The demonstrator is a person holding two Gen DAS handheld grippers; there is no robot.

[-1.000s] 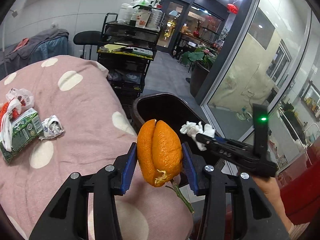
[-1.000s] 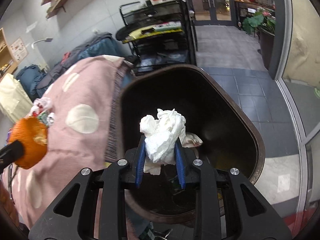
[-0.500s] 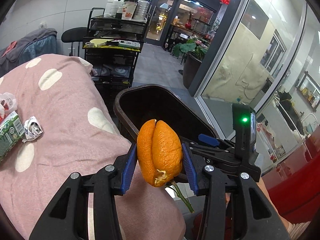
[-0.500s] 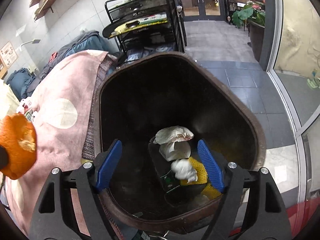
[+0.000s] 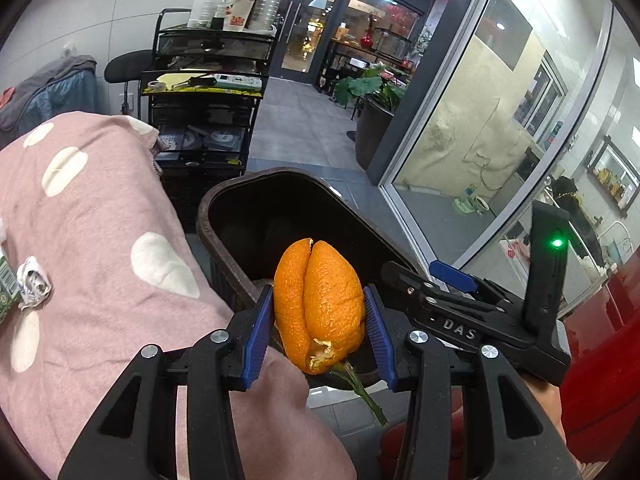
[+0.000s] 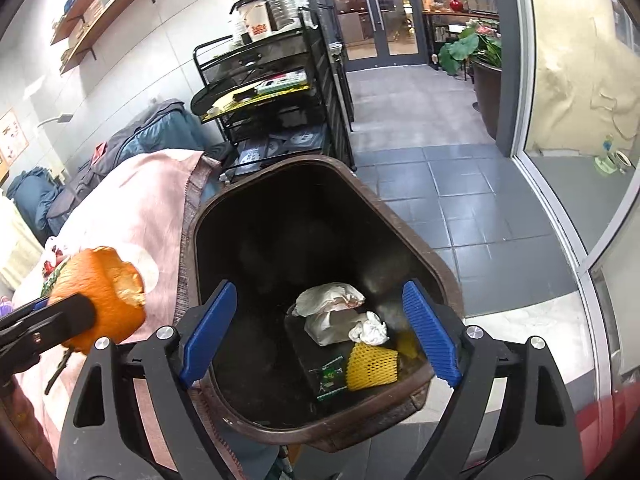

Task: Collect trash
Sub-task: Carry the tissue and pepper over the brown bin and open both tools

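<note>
Here, low in the frame's centre, left gripper [image 5: 319,326] clamped on an orange peel [image 5: 318,304] before the brown trash bin [image 5: 224,196]; right gripper [image 6: 318,338], jaws just spread wide and empty, above crumpled tissue [image 6: 370,330] lying inside.
</note>
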